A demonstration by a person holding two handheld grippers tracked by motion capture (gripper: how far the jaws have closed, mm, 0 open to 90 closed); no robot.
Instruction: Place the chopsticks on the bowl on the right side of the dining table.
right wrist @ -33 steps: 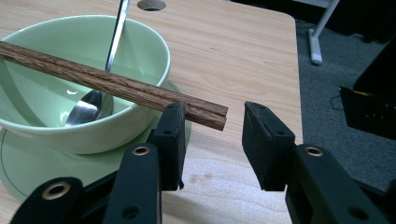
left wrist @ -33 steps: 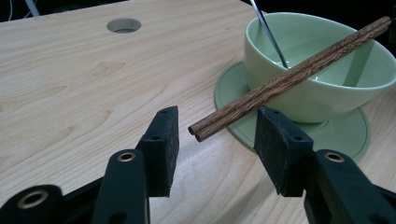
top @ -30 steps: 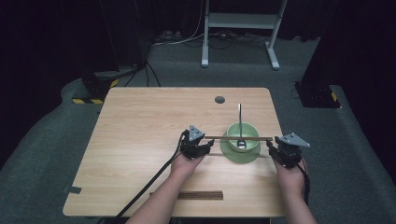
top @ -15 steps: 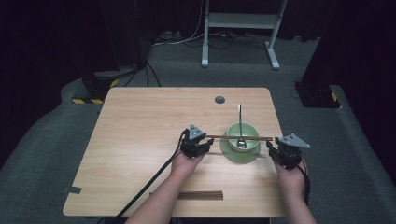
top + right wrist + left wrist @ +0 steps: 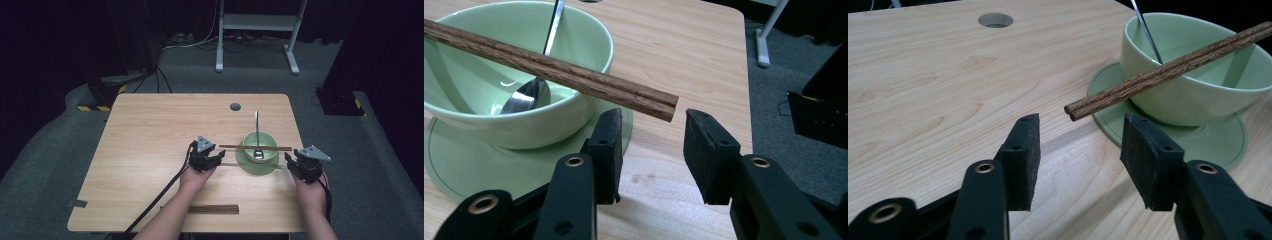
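A pale green bowl (image 5: 267, 139) stands on a matching saucer (image 5: 250, 168) at the table's right, with a metal spoon (image 5: 256, 125) leaning in it. Two dark wooden chopsticks (image 5: 255, 147) lie side by side across its rim. My left gripper (image 5: 220, 159) sits just left of the saucer. Its jaws have just been opening and hold nothing, and the chopsticks' left ends (image 5: 1075, 107) hang a little beyond the pads (image 5: 1025, 150). My right gripper (image 5: 290, 160) is at the saucer's right, open, with the chopsticks' right end (image 5: 664, 106) just ahead of its jaws, untouched.
A dark wooden strip (image 5: 212, 209) lies near the table's front edge between the forearms. A round cable hole (image 5: 235, 106) is behind the bowl. The left gripper's black cable (image 5: 160, 192) trails to the front. The table edge (image 5: 744, 75) runs close on the right.
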